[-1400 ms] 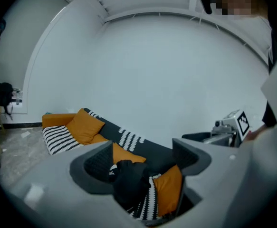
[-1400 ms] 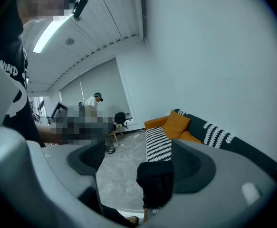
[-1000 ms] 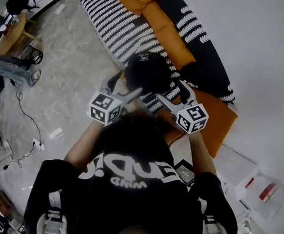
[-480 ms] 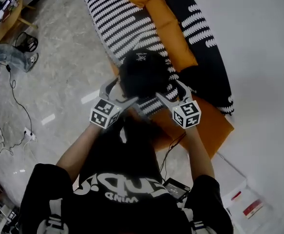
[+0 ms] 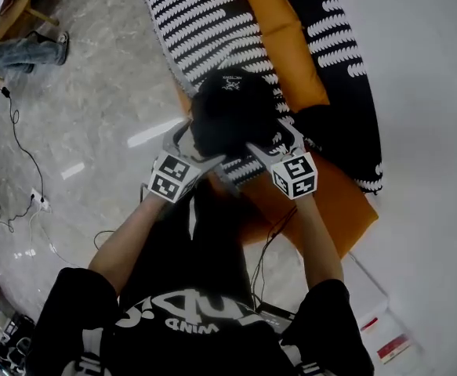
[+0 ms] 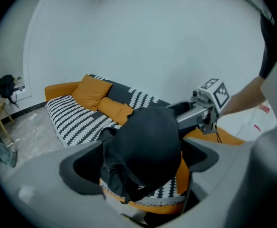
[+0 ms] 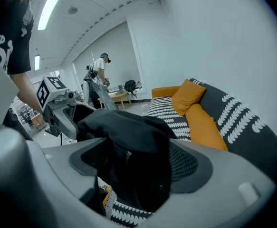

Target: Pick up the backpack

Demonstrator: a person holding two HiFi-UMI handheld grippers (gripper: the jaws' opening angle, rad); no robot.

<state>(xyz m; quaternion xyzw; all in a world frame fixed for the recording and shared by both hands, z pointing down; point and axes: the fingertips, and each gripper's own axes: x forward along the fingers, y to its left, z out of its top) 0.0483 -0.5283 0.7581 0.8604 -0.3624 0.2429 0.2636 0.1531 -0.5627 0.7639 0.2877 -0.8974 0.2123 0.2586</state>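
The left gripper's [image 6: 143,161] jaws are opening around a black backpack [image 6: 148,144]. The bag's dark fabric lies against one pad, and a sliver of orange seat shows between the bag and the other. The right gripper's [image 7: 138,161] jaws stand wide with the same backpack filling the gap, its fabric draped over the top of one jaw and pressed against the mesh-faced pad of the other.

From the head view, the two grippers close in on the backpack from either side, the left one at the bag's left flank and the right one at its right. Each gripper's marker cube [image 5: 173,177] points back toward the person, whose bare forearms [image 5: 130,237] reach forward from black short sleeves.

The backpack sits at the near end of an orange sofa [image 5: 334,202], above the black-and-white striped throw [image 5: 212,30] that covers the seat, near the edge that meets the floor. No view shows whether its base rests on the throw or hangs just clear of it. A long orange cushion [image 5: 291,45] lies along the sofa's dark, white-patterned backrest [image 5: 338,108], just beyond the bag.

Pale marbled floor [image 5: 95,116] spreads to the left of the sofa, with a thin black cable [image 5: 20,151] trailing across it, and a plain white wall [image 5: 432,92] rises behind the backrest. In the right gripper view another person [image 7: 101,72] stands at the far end of the room, beside a small wooden table [image 7: 120,98].
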